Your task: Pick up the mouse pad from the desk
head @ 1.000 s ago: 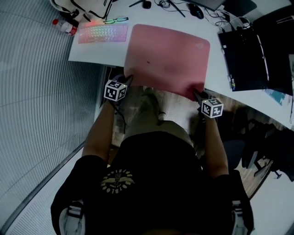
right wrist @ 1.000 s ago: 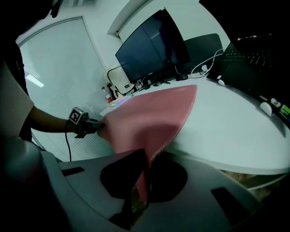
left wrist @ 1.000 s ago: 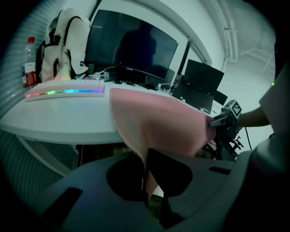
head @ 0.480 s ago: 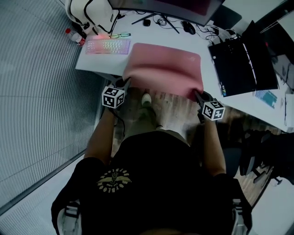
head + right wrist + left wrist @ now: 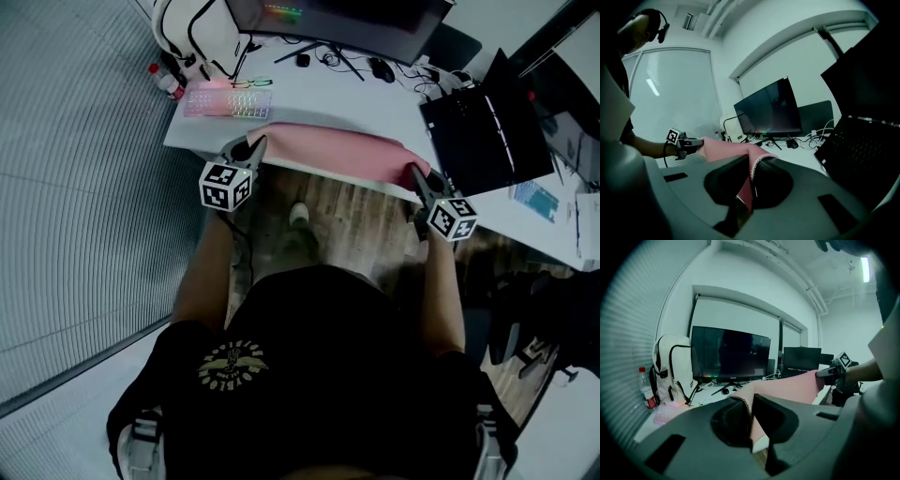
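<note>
The pink mouse pad (image 5: 330, 152) hangs lifted above the front edge of the white desk (image 5: 309, 94), stretched between both grippers and sagging in the middle. My left gripper (image 5: 253, 148) is shut on its left near corner; the pad (image 5: 787, 389) runs away from its jaws toward the other gripper. My right gripper (image 5: 415, 176) is shut on the right near corner, with the stitched pad edge (image 5: 751, 172) pinched between its jaws. Each gripper shows in the other's view: the right gripper (image 5: 830, 373) and the left gripper (image 5: 691, 143).
On the desk stand a lit pink keyboard (image 5: 228, 99), glasses (image 5: 251, 82), a white backpack (image 5: 192, 36), a bottle (image 5: 170, 83), a monitor (image 5: 337, 19), a mouse (image 5: 379, 68) with cables, and an open black laptop (image 5: 483, 127). Wooden floor and the person's shoe (image 5: 298, 217) lie below.
Both grippers rose with the pad's near corners. The pad went from lying flat on the desk to hanging lifted off it, now seen nearly edge-on.
</note>
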`<action>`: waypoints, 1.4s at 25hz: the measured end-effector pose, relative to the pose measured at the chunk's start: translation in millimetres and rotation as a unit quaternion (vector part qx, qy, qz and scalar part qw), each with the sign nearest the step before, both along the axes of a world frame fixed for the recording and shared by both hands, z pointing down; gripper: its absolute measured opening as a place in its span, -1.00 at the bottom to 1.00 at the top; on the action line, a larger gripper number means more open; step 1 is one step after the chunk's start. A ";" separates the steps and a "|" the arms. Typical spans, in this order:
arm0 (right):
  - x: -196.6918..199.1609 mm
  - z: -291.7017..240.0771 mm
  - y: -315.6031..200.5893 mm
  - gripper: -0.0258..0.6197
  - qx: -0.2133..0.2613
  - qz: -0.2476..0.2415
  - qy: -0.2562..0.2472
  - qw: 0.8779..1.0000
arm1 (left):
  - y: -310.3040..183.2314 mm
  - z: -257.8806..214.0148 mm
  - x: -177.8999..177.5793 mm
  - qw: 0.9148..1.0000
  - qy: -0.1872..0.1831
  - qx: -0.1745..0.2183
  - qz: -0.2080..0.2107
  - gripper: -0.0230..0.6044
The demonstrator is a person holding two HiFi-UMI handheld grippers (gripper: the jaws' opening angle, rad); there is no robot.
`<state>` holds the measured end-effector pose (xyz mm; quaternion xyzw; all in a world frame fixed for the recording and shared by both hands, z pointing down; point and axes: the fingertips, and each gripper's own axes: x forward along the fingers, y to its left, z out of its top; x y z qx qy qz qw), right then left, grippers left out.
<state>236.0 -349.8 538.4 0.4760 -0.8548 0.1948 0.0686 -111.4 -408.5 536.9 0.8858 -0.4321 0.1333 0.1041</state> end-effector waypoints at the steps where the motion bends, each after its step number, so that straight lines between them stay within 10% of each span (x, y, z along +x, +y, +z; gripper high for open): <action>1: -0.8 -10.8 -1.3 -0.86 0.009 -0.001 0.000 1.000 | -1.7 -9.9 -0.8 1.000 0.001 0.006 -0.003 -0.85; 35: -21.9 -293.4 23.9 -0.85 0.242 -0.039 -0.023 0.969 | 27.4 -281.2 -18.6 0.979 0.052 0.195 -0.021 -0.85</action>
